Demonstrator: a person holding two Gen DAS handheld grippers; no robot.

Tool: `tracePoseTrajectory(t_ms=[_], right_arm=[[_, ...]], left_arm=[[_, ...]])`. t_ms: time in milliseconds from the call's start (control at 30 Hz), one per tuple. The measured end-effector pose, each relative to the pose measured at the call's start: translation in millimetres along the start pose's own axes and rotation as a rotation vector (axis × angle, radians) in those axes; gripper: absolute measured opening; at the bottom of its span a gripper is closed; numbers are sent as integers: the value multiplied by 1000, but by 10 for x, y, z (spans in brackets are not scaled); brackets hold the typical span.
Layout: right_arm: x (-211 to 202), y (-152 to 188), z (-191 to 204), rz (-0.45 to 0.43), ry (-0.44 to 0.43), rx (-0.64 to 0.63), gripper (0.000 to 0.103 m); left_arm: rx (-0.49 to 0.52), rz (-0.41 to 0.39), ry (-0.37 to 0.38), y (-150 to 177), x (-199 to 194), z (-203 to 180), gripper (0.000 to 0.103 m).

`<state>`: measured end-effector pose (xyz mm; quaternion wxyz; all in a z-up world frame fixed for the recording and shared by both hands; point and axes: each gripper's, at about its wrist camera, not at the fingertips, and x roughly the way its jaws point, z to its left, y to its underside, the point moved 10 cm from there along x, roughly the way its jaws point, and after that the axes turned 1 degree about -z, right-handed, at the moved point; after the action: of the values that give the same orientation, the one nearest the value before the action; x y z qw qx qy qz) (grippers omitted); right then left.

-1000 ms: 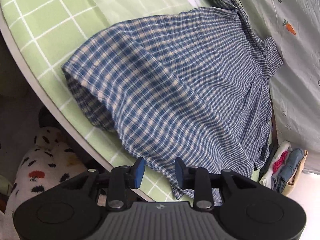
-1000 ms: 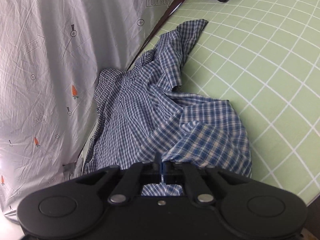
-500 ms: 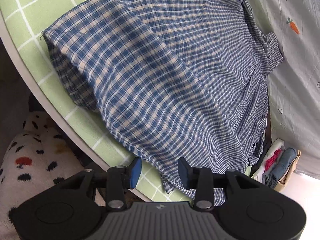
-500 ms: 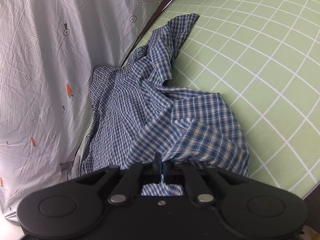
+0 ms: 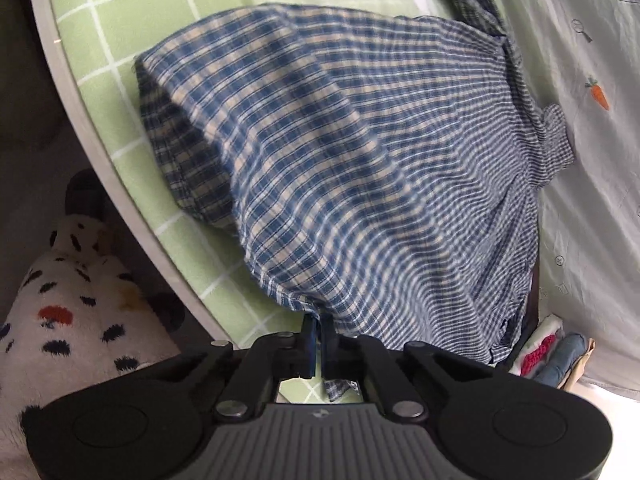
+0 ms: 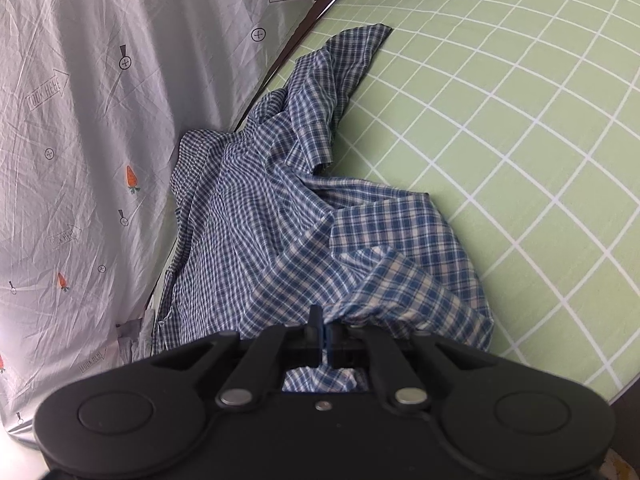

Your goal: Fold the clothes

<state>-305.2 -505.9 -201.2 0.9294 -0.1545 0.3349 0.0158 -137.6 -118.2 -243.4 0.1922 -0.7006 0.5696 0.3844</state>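
**fold_fan:** Shirt was lying rumpled along the back of the green checked table, right up against the grey carrot-print sheet, with one sleeve trailing off toward the far end. Anyone get why both grippers were on it at the near edge?

**umi_guy:** Looked to me like a two-corner hold. The left gripper had just snapped its jaws together, and a bit of the plaid hem was pinched between them; you could see a scrap of cloth poking out behind the pads. The right gripper was clamped tight too, with a bunched fold of the same shirt in it.

**fold_fan:** So why the hem and not the collar?

**umi_guy:** My guess: grab two points on the near side and you can lift and shake the thing flat before any real fold. It was way too crumpled to fold as it lay.

**fold_fan:** The cloth was tented up from the left grip, so there was some tension already.

**umi_guy:** Yep. The risk I'd flag is the thin pinch slipping, since only a small edge sat in the left jaws.
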Motion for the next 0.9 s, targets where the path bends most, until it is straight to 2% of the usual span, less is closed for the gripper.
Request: tracePoseTrajectory(t_ms=[100, 300, 500, 567, 600, 633, 667, 700, 767, 833, 867, 900], right_arm=[[13, -25, -3, -4, -6, 11, 2], [109, -156, 64, -20, -27, 19, 2], [344, -416, 281, -67, -56, -7, 2], [474, -416, 268, -61, 18, -60, 3], [540, -412, 256, -56, 59, -89, 10], [603, -409, 244, -51, 101, -117, 16], [616, -373, 245, -44, 119, -140, 29], [614, -327, 250, -36, 131, -160, 42], [580, -227, 275, -24, 144, -205, 57], [499, -97, 322, -15, 154, -267, 69], [464, -21, 343, -7, 173, -314, 78], [430, 56, 365, -1, 192, -362, 81]], left_arm=[[7, -16, 36, -51, -61, -122, 0], [27, -79, 155, -265, -213, -490, 0], [192, -159, 155, -633, -69, -997, 1], [224, -184, 88, -727, 55, -1014, 2], [243, -187, 33, -748, 113, -1002, 8], [263, -190, -21, -769, 169, -990, 21], [281, -190, -60, -761, 202, -988, 28], [296, -189, -73, -728, 206, -998, 39], [338, -189, -57, -628, 138, -982, 49], [387, -187, -74, -502, 100, -978, 63], [413, -190, -94, -450, 84, -965, 65], [443, -195, -119, -397, 76, -946, 66]])
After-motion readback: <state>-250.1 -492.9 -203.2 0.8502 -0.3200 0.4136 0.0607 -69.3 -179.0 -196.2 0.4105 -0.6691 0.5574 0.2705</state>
